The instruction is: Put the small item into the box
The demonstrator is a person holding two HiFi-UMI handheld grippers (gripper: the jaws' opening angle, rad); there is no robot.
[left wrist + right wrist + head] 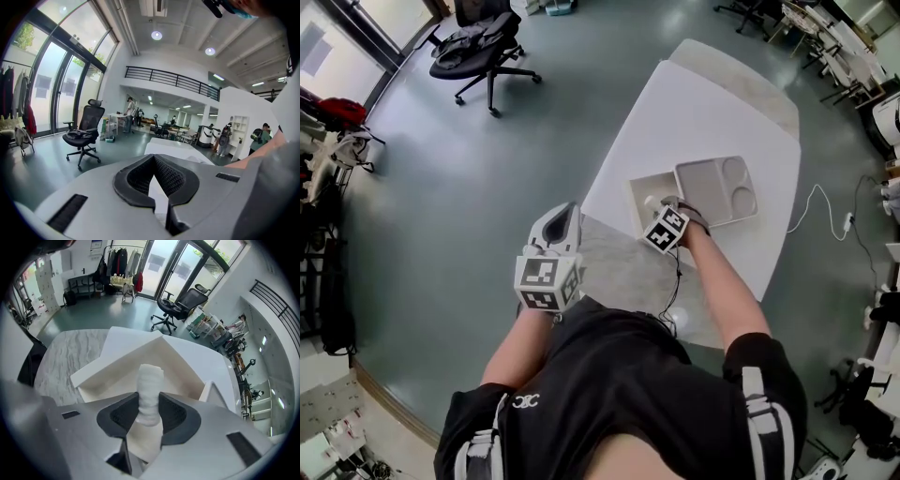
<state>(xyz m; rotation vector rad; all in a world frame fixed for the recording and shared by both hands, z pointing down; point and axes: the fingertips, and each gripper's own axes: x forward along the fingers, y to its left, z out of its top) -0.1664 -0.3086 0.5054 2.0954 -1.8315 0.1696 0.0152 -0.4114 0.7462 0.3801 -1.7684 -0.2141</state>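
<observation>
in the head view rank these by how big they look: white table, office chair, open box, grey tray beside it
1. white table
2. office chair, though farther from the camera
3. grey tray
4. open box, near the tray's size; the right gripper covers part of it, so these two are unsure
</observation>
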